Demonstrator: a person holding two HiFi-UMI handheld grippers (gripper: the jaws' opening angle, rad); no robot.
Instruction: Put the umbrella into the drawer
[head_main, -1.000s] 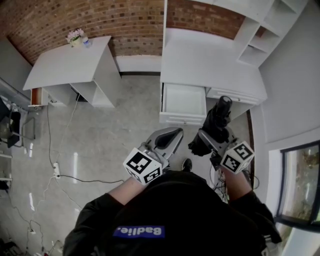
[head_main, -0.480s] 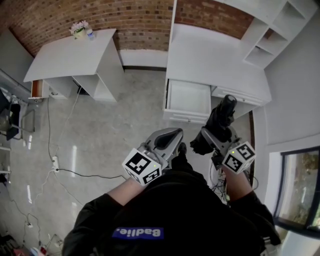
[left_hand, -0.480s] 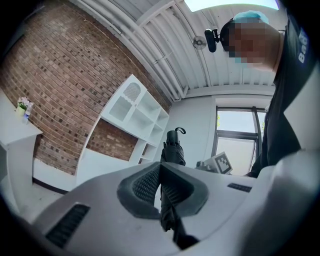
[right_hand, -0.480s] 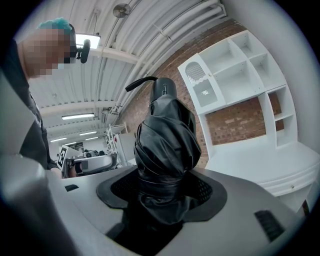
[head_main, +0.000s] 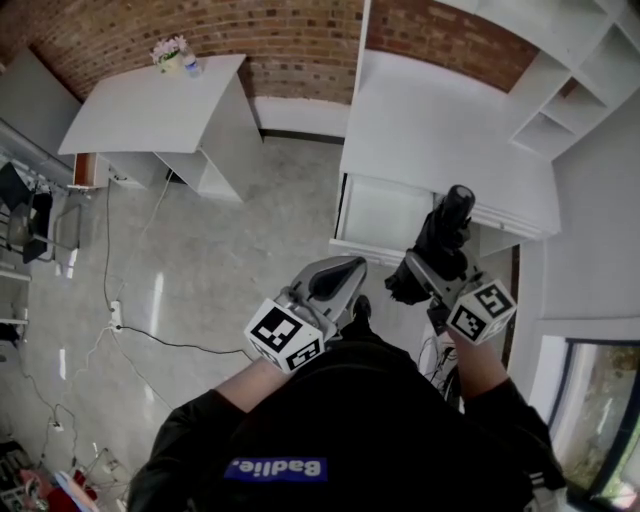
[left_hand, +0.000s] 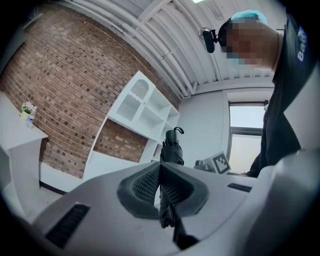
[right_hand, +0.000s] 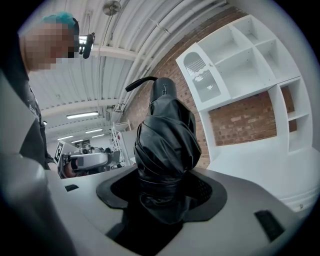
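Note:
A black folded umbrella (head_main: 443, 232) stands upright in my right gripper (head_main: 420, 272), which is shut on its lower part; its handle and strap (right_hand: 162, 91) point away from me. In the right gripper view the umbrella (right_hand: 165, 145) fills the space between the jaws of the right gripper (right_hand: 165, 200). The open white drawer (head_main: 383, 214) lies just beyond and left of the umbrella, and its inside looks bare. My left gripper (head_main: 343, 270) hovers left of the right one, jaws pressed together on nothing. Past the left gripper (left_hand: 161, 181), the left gripper view shows the umbrella (left_hand: 172, 147).
The drawer belongs to a white desk (head_main: 440, 130) against a brick wall, with a white shelf unit (head_main: 575, 75) at its right. A second white desk (head_main: 150, 105) with a small flower pot (head_main: 170, 52) stands at the left. Cables (head_main: 112, 318) lie on the grey floor.
The desk and open drawer have come nearer to both grippers in the head view, and the umbrella now overlaps the drawer's right edge. Both grippers keep their states.

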